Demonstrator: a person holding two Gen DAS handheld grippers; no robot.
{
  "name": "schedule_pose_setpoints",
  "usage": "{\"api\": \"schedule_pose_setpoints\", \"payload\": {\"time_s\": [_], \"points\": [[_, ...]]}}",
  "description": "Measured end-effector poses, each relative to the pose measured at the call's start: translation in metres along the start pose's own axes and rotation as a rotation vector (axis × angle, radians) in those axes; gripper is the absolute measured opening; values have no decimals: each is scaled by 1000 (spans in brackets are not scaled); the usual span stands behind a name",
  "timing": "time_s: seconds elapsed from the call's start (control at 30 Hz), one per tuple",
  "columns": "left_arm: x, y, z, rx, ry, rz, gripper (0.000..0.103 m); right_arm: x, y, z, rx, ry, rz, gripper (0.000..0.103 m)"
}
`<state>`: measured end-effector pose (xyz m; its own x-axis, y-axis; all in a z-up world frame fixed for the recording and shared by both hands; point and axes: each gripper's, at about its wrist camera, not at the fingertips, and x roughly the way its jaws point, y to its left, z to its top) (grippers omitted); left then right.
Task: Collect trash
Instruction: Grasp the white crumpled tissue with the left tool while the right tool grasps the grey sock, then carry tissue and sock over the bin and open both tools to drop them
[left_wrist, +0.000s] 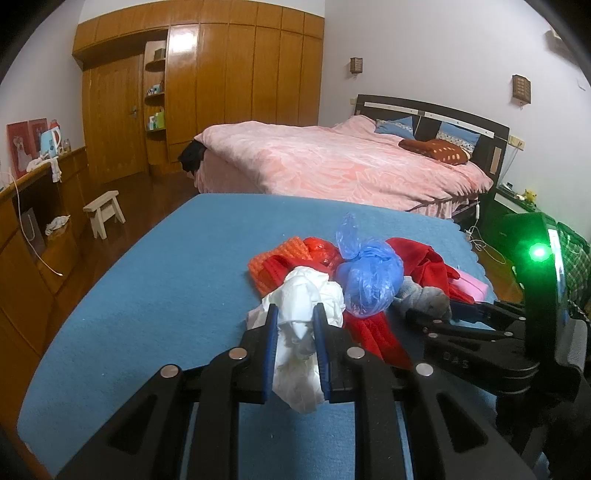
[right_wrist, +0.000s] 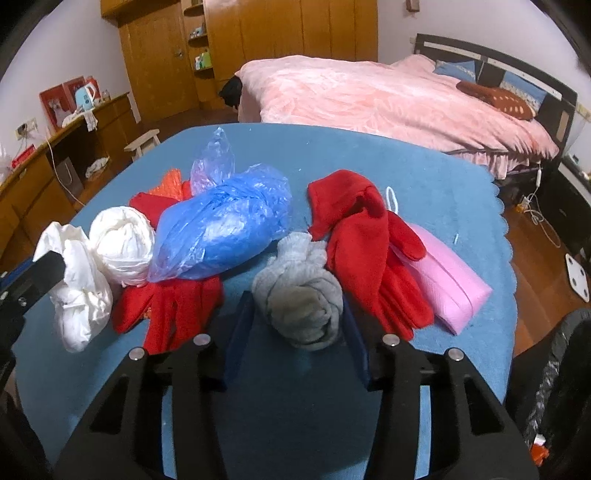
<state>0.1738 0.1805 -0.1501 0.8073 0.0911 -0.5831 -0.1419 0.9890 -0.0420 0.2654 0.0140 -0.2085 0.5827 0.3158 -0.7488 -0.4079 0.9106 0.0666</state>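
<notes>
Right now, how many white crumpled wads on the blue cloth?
2: one wad at the left edge, in the left claw; the other just beside it, against the blue bag. More may be hidden.

Both views sit low and close over the blue-covered table (left_wrist: 122, 295), tilted down and facing the pink bed (left_wrist: 332, 162) at 12 o'clock. The left wrist view has the right gripper (left_wrist: 436, 314) at 3 o'clock; the right wrist view meets the left gripper (right_wrist: 40, 271) at 9 o'clock. Both share the blue plastic bag (right_wrist: 225, 229).

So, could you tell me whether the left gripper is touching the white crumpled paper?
Touching: the left wrist view shows the left gripper with both pads pressed against the white crumpled paper.
</notes>
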Motion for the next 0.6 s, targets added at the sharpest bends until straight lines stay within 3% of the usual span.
{"api": "schedule_pose_setpoints", "payload": {"time_s": [0.6], "points": [[-36, -30, 24, 14, -16, -40, 19, -83, -12, -9, 22, -82, 38, 46]]}}
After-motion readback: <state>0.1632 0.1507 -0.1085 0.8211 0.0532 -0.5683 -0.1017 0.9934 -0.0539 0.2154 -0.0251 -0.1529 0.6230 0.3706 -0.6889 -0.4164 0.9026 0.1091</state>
